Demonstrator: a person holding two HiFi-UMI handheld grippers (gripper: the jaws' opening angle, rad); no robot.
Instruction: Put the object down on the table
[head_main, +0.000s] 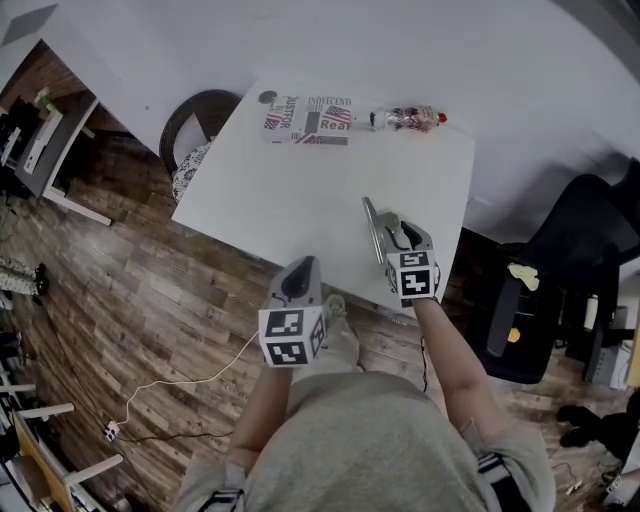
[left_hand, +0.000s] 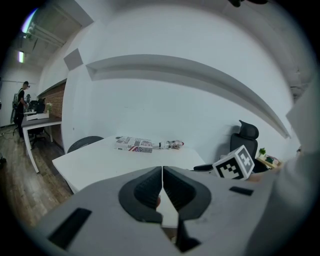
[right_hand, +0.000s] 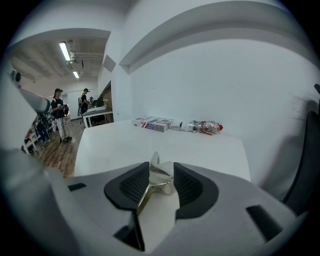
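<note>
A shiny bent metal piece (right_hand: 158, 178) sits between the pads of my right gripper (right_hand: 161, 184). The jaws stand wide and the pads do not seem to press on it. In the head view the same metal piece (head_main: 372, 228) juts forward and left from the right gripper (head_main: 388, 230), low over the near right part of the white table (head_main: 290, 190). My left gripper (head_main: 303, 266) hovers at the table's front edge. Its jaws (left_hand: 162, 187) are shut together with nothing between them.
A printed box (head_main: 308, 120) and a plastic bottle (head_main: 405, 119) lie along the table's far edge. A dark round seat (head_main: 195, 125) stands at the table's left, a black office chair (head_main: 560, 290) at its right. People stand far off in the right gripper view.
</note>
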